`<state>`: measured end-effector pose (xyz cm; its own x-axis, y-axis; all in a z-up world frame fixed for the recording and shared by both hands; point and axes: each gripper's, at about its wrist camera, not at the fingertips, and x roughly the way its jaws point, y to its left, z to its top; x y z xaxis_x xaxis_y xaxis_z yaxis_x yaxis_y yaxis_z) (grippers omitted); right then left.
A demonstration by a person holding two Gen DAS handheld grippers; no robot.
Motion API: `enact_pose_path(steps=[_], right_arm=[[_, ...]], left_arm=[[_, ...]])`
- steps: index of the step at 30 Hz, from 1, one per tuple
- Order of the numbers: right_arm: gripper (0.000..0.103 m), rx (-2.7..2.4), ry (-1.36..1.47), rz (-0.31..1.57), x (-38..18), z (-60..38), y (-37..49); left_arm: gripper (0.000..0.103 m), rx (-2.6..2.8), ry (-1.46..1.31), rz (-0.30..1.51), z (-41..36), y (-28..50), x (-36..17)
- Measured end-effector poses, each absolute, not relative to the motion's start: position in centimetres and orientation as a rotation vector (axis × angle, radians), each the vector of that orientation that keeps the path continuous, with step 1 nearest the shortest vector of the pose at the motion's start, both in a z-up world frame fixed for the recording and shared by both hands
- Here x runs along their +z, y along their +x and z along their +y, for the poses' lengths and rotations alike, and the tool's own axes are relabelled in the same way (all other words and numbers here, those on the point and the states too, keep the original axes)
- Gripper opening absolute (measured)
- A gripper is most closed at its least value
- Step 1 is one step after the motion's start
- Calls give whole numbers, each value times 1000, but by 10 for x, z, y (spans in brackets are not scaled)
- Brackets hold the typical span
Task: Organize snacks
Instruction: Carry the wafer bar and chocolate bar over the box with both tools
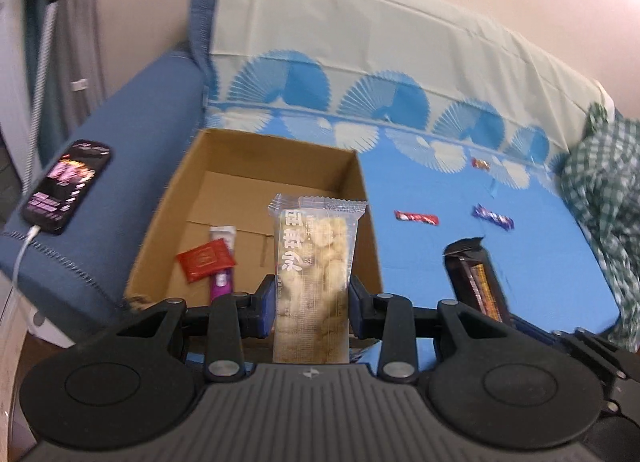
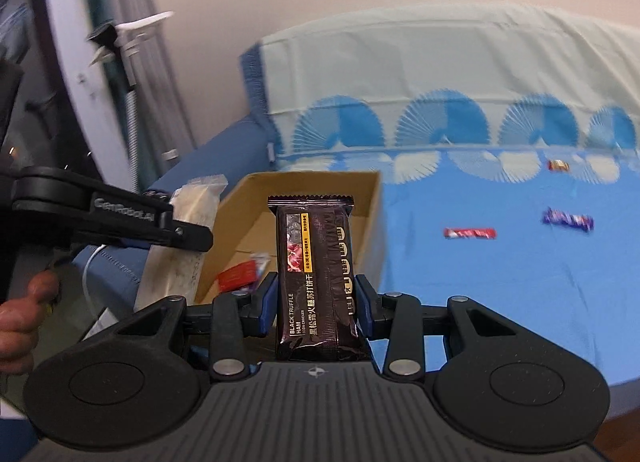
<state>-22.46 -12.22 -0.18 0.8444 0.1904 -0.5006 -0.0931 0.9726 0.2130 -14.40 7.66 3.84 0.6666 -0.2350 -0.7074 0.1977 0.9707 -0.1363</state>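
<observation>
My left gripper (image 1: pixel 312 298) is shut on a clear pack of pale puffed snack (image 1: pixel 314 262), held upright at the near edge of the open cardboard box (image 1: pixel 280 158). The box holds a red sachet (image 1: pixel 205 260) and a purple-and-white packet (image 1: pixel 222 254). My right gripper (image 2: pixel 316 296) is shut on a dark brown Black Truffle Ham cracker pack (image 2: pixel 316 282), upright, just right of the box (image 2: pixel 372 214). The left gripper (image 2: pixel 120 218) with its pale pack (image 2: pixel 180 246) shows at the left of the right wrist view. The dark pack (image 1: pixel 476 278) shows in the left wrist view.
Loose on the blue sheet: a red bar (image 1: pixel 416 217), a blue-purple bar (image 1: pixel 493 217) and a small red-yellow candy (image 1: pixel 480 163). A lit phone (image 1: pixel 66 185) on a cable lies on the sofa arm. A green checked cloth (image 1: pixel 604 198) lies at right.
</observation>
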Motion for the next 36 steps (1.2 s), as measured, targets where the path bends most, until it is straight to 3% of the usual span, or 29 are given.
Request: enact_pose_path(steps=[16, 36], right_arm=[[41, 184, 105, 464, 21, -90, -265], [41, 177, 58, 494, 23, -81, -252]], left_arm=[[40, -232, -120, 719, 118, -207, 58], [40, -204, -154, 737, 133, -189, 50]])
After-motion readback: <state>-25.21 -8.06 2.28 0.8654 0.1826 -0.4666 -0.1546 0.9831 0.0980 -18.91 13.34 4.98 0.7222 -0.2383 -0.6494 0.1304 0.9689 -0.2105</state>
